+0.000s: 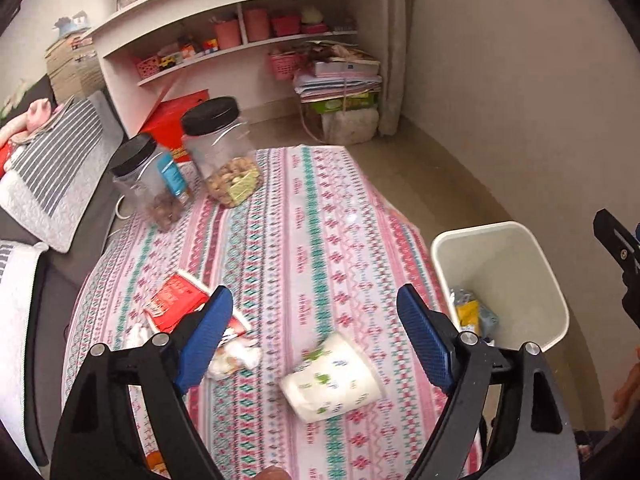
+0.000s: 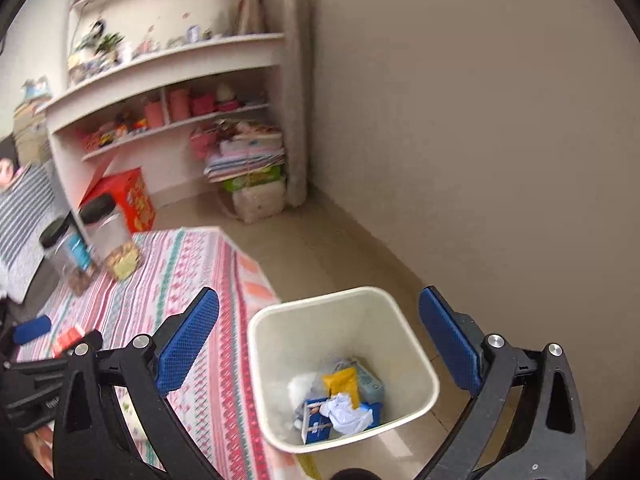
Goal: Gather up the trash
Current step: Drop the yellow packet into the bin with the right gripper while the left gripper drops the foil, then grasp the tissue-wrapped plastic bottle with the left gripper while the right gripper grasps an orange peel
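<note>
My left gripper [image 1: 316, 332] is open and empty above the table, with a tipped white paper cup with green print [image 1: 332, 380] lying just below and between its fingers. A red wrapper [image 1: 176, 300] and crumpled white paper [image 1: 236, 358] lie by the left finger. The white trash bin [image 1: 500, 280] stands on the floor right of the table. My right gripper [image 2: 320, 340] is open and empty over the bin [image 2: 340, 360], which holds wrappers and paper [image 2: 340, 396].
The table carries a pink patterned cloth [image 1: 312, 216]. Two black-lidded clear jars [image 1: 220, 152] [image 1: 148, 184] stand at its far left. A sofa with striped cushions [image 1: 52, 168] lies left. Shelves [image 1: 240, 32] and stacked paper [image 1: 340, 84] stand against the back wall.
</note>
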A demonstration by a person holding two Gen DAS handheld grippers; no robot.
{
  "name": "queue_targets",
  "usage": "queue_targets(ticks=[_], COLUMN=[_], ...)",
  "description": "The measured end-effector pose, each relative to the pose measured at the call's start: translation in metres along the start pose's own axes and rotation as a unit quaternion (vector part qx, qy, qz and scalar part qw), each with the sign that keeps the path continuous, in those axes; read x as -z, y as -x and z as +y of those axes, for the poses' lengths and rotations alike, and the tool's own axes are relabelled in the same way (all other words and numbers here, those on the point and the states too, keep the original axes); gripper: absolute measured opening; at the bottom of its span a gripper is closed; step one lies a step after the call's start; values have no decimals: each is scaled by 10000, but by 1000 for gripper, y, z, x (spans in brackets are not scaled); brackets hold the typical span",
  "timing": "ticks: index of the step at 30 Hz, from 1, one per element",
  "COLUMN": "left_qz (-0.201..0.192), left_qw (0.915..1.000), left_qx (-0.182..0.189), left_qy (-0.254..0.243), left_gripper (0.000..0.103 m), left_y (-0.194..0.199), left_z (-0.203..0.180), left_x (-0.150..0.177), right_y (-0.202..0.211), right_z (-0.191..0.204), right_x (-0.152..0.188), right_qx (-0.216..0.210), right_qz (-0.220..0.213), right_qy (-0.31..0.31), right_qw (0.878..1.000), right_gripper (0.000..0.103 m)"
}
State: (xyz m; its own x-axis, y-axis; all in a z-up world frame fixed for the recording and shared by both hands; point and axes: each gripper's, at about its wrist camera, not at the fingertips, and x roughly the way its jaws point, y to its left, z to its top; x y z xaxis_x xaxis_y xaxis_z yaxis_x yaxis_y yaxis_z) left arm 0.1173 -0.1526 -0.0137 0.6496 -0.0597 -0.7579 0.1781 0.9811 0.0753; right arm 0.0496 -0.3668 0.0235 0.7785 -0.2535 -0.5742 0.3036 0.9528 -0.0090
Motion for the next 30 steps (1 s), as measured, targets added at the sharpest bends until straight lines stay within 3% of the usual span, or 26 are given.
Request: queue_targets(ticks=[10,17,23,27,30], left_qz=[749,1473,1837,2131,2328], left_qw=[9927,9794,9681,9607,9539], left_qx=[-915,-821,-675,-459,-498], left_qy=[241,1109,1565,1718,1829], left_gripper=[82,81,72,64,57], left_y=[-30,-71,-104,-122,-132], left_z=[129,211,241,246,249], left_x=[44,67,72,76,82], right_y=[-12,-16,-14,-6,0], right_z=[103,180,233,266,283], right_x=[27,59,95,121,137], right_qx=[-831,-1702,-2464,-2940,-3234], right_qz=[497,863,1194,1320,1435], right_qy=[1096,1985,2732,3310,3630], right_qw=[9892,9613,9222,8869,8620], right_gripper=[96,96,96,96,96])
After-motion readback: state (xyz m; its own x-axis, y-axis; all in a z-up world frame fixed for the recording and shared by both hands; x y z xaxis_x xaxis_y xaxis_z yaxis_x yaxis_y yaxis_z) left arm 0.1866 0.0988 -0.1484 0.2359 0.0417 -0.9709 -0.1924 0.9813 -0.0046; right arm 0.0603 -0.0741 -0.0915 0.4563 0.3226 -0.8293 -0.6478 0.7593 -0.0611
